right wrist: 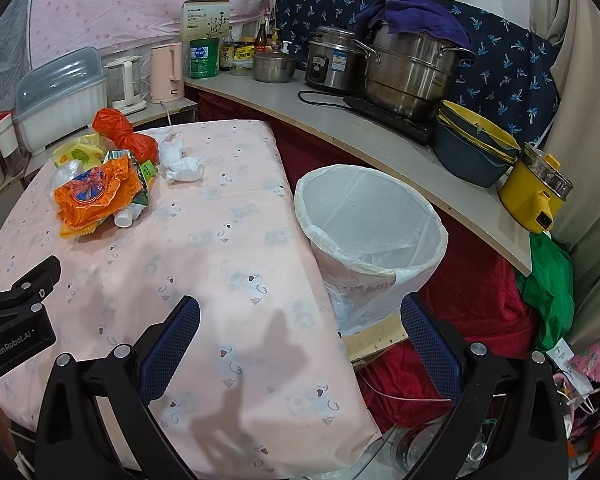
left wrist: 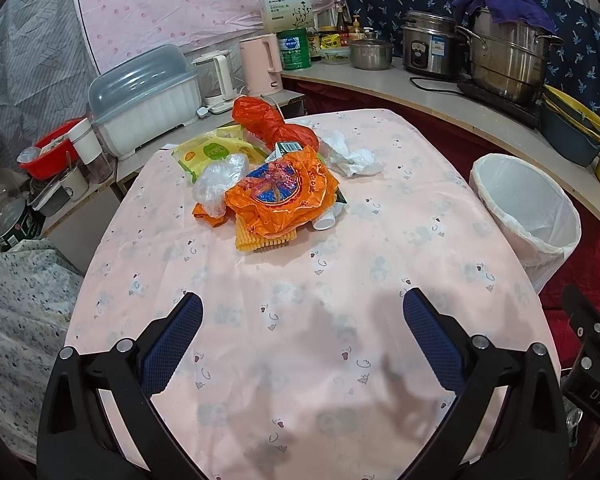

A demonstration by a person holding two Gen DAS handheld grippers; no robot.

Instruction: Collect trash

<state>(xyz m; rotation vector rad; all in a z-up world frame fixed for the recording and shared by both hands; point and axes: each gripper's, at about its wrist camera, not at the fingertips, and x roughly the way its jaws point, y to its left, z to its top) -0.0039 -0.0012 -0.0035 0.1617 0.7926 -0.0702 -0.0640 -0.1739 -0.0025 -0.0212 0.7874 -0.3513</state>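
Observation:
A heap of trash lies at the far middle of the pink-clothed table (left wrist: pixel 300 320): an orange wrapper (left wrist: pixel 284 196), a red plastic bag (left wrist: pixel 268 120), crumpled white tissue (left wrist: pixel 348 154), clear plastic film (left wrist: pixel 218 178) and a yellow-green packet (left wrist: pixel 212 152). In the right wrist view the orange wrapper (right wrist: pixel 96 192) and tissue (right wrist: pixel 178 162) sit far left. A white-lined bin (right wrist: pixel 370 236) stands off the table's right edge, also the bin (left wrist: pixel 528 208). My left gripper (left wrist: pixel 302 312) hangs open above bare cloth, short of the heap. My right gripper (right wrist: pixel 300 314) is open over the table's right edge.
A counter (right wrist: pixel 340 128) curves behind the bin with steel pots (right wrist: pixel 412 76), a rice cooker, stacked bowls and a yellow pot (right wrist: pixel 540 196). Kettles and a covered dish rack (left wrist: pixel 144 108) stand beyond the table's far left. Red cloth and a green bag lie below the counter.

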